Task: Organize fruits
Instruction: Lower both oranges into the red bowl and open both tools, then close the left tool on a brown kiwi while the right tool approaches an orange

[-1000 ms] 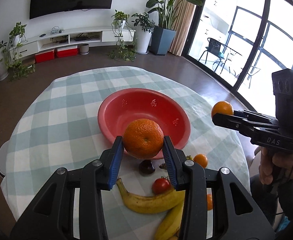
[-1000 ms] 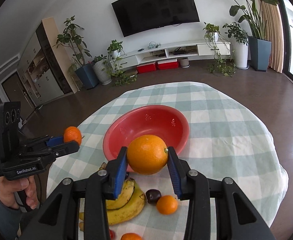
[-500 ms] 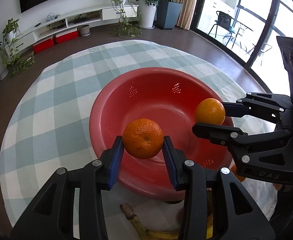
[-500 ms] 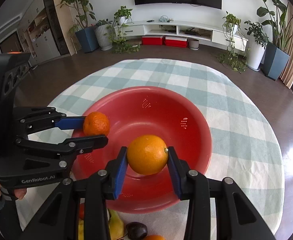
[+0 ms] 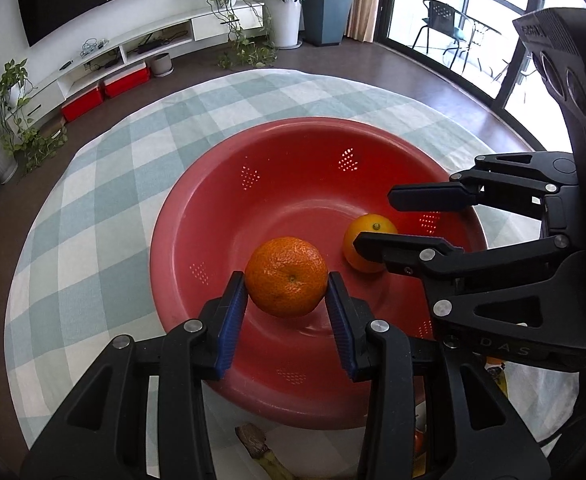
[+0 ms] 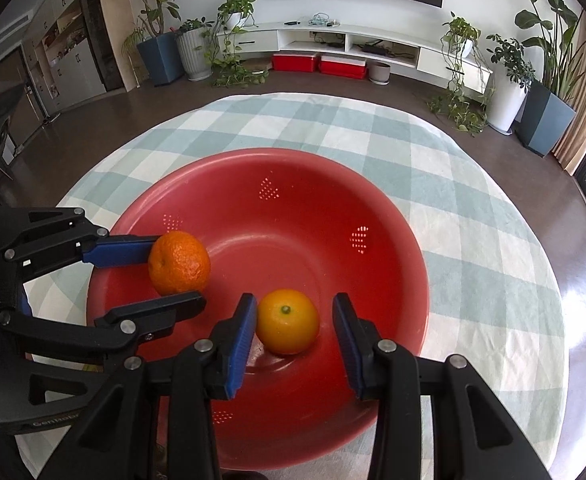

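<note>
The left gripper (image 5: pixel 287 306) clamps a dimpled orange mandarin (image 5: pixel 287 276) above the red plastic colander (image 5: pixel 221 200); the right gripper (image 6: pixel 293 338), jaws parted, has a smooth yellow-orange citrus (image 6: pixel 287 321) lying loose between them, at the mandarin's two o'clock.

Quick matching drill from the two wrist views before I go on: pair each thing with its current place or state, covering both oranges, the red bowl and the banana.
Things:
1. rough dark orange
2. smooth lighter orange
3. red bowl
4. banana

States:
A. stands on the checked tablecloth
B. lies on the bowl's floor between the open right gripper's pads
C. clamped in the left gripper, over the bowl
D. outside the bowl, by its near rim

Pairs: 1-C, 2-B, 3-A, 4-D
</note>
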Available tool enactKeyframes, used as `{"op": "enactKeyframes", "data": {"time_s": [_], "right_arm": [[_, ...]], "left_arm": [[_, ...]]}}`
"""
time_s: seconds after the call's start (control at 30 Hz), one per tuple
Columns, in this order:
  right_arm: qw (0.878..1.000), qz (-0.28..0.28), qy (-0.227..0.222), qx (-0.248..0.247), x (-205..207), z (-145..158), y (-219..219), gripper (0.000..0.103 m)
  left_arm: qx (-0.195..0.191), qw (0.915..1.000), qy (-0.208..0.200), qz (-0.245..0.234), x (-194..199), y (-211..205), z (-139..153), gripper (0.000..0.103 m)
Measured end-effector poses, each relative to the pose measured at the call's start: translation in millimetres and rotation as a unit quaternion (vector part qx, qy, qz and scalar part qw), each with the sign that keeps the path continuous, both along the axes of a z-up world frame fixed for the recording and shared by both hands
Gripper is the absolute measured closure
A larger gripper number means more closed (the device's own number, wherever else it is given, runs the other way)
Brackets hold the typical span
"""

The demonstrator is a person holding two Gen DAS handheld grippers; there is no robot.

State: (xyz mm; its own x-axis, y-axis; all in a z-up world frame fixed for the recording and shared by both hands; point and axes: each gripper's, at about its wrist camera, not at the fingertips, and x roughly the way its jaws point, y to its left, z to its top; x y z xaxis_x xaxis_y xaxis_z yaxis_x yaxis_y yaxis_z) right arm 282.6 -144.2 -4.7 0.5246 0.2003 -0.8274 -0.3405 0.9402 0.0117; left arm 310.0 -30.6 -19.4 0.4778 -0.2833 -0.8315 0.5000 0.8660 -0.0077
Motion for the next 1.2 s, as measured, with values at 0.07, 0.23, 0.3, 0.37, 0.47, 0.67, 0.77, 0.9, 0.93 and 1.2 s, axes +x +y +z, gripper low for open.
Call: {"op": "enactKeyframes", "data": {"time_s": [0.07,0.23,0.3,0.37,0.47,0.67,0.77,0.9,0.93,1.2], "right_arm": [[1.000,0.002,-0.004,-0.003,-0.6,1.2,0.6,0.060],[1.000,-0.009,-0.016,0.000,-9.0,10.8,-6.7,0.060],[1.000,-0.013,-0.024,0.005,-14.3,18.5,-10.4,0.060],[0.999,-0.013,-0.037,0.008,-24.3,29.2,-13.2,0.059],[0.998,-0.012,-0.064,0.024,-48.5,48.5,-19.8,0.050],[0.988,-0.016,-0.104,0.116,-119.5,72.2,-43.1,0.024],[0.982,-0.027,-0.111,0.147,-155.4,66.4,-50.4,0.023],[0.979,-0.048,-0.107,0.168,-199.4,44.7,-54.5,0.023],[0.978,-0.056,-0.100,0.176,-207.9,37.9,-55.3,0.023],[0.980,-0.074,-0.056,0.175,-238.0,1.1,-48.3,0.023]], "left_arm": [[0.004,1.0000,0.000,0.000,-1.0,-0.4,-0.7,0.065],[0.008,0.9998,-0.015,0.006,-4.1,1.4,4.3,0.045],[0.004,0.9997,-0.021,0.010,-5.1,2.5,7.9,0.039],[0.007,0.9996,-0.024,0.014,-8.2,3.2,12.4,0.039],[0.001,0.9991,-0.038,0.019,-20.2,8.5,25.5,0.038],[-0.019,0.9962,-0.079,0.032,-75.1,32.5,56.3,0.020],[-0.043,0.9939,-0.090,0.047,-113.6,50.4,64.9,0.011],[-0.066,0.9920,-0.086,0.065,-165.5,72.7,61.3,0.011],[-0.073,0.9911,-0.084,0.074,-178.3,78.6,58.8,0.011],[-0.114,0.9867,-0.046,0.107,-263.5,96.9,21.8,0.011]]}}
